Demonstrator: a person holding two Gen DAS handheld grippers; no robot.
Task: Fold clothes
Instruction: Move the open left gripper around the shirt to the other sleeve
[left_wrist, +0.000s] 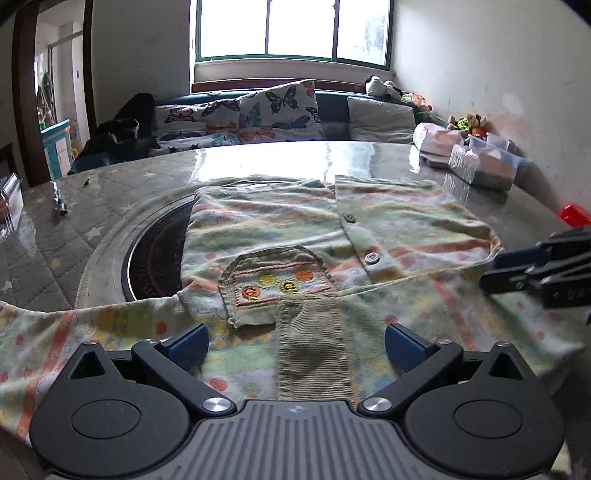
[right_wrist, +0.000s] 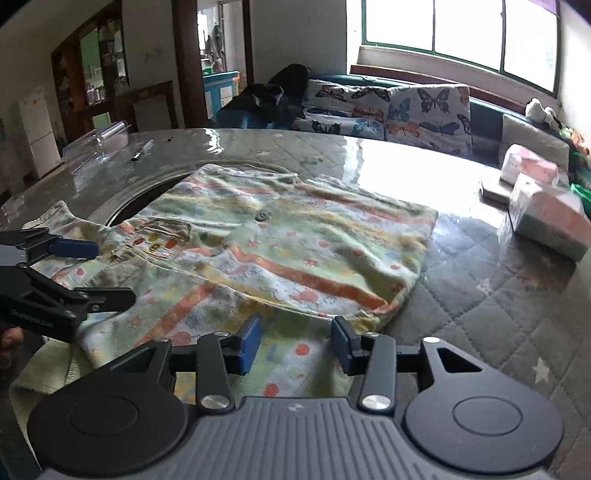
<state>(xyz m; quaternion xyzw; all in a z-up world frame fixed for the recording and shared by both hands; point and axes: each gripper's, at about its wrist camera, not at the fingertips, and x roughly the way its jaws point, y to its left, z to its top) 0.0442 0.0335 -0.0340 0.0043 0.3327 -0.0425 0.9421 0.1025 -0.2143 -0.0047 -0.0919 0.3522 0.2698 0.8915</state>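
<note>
A small pastel striped baby garment (left_wrist: 280, 236) with buttons and a corduroy pocket (left_wrist: 277, 288) lies on the table, its upper part folded over itself. It also shows in the right wrist view (right_wrist: 280, 243). My left gripper (left_wrist: 295, 347) is open and empty above the garment's near edge, over a corduroy strap. It shows at the left of the right wrist view (right_wrist: 107, 273). My right gripper (right_wrist: 295, 347) is open and empty over the garment's near right part. It shows at the right of the left wrist view (left_wrist: 491, 273).
The table (left_wrist: 122, 192) has a quilted cover under clear plastic and a round dark inset (left_wrist: 155, 254). Tissue packs and boxes (right_wrist: 543, 218) stand at the right. A pen (right_wrist: 142, 150) and a clear container (right_wrist: 99, 144) lie far left. A sofa (left_wrist: 258, 114) stands behind.
</note>
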